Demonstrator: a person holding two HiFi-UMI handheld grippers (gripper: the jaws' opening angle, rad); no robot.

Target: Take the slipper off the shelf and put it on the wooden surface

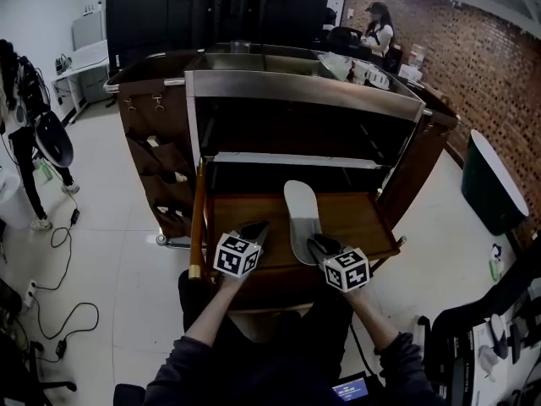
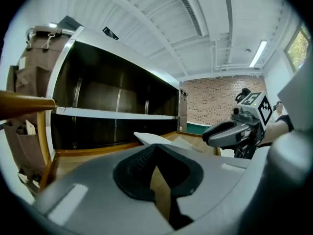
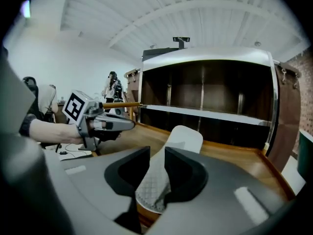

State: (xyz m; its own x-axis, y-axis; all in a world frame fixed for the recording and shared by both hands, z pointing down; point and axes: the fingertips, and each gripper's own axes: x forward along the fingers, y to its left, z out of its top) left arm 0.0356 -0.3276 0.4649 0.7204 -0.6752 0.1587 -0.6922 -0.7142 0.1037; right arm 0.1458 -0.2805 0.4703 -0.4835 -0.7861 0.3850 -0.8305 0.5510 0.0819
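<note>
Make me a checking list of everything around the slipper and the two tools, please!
Surface: wooden surface, holding only the slipper.
Job's things: pale slipper, off the shelf, lying lengthwise on the wood.
Clutter: nothing seen.
Tools: right tool shut on the slipper's near end; left tool jaws together, holding nothing, beside it.
Cables: black cables loose on the floor at the left.
Surroundings: cart with a metal top; brick wall on the right; a person far behind.
</note>
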